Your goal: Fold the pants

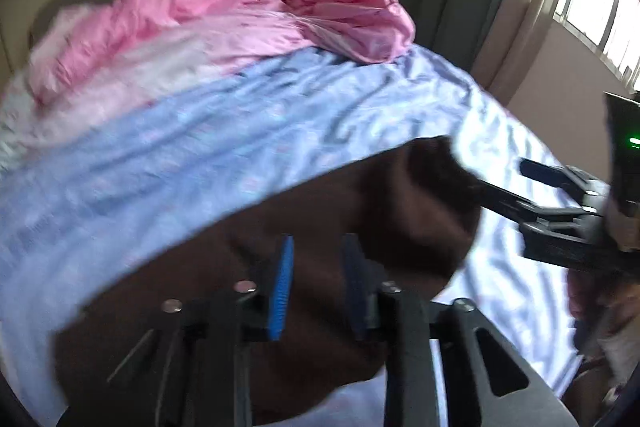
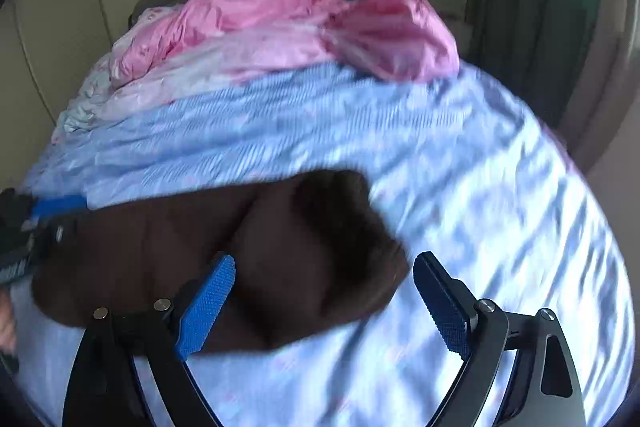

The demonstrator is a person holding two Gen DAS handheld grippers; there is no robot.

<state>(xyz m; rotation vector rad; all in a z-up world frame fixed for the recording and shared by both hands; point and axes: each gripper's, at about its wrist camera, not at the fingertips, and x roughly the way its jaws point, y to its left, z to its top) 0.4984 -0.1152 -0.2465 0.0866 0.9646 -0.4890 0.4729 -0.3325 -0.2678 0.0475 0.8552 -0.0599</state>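
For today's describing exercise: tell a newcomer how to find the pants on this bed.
Start at the bed, covered by a wrinkled pale blue sheet. Pink bedding is heaped at its far end. The pants lie nearer: the only dark brown cloth there, folded into a compact bundle.

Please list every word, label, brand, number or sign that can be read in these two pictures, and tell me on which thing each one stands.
None: no readable text in either view.
Brown pants: no label shows.
Blue sheet: faint, blurred pattern, no words.
Pink bedding: plain.
Right gripper: a green light behind it, no lettering.
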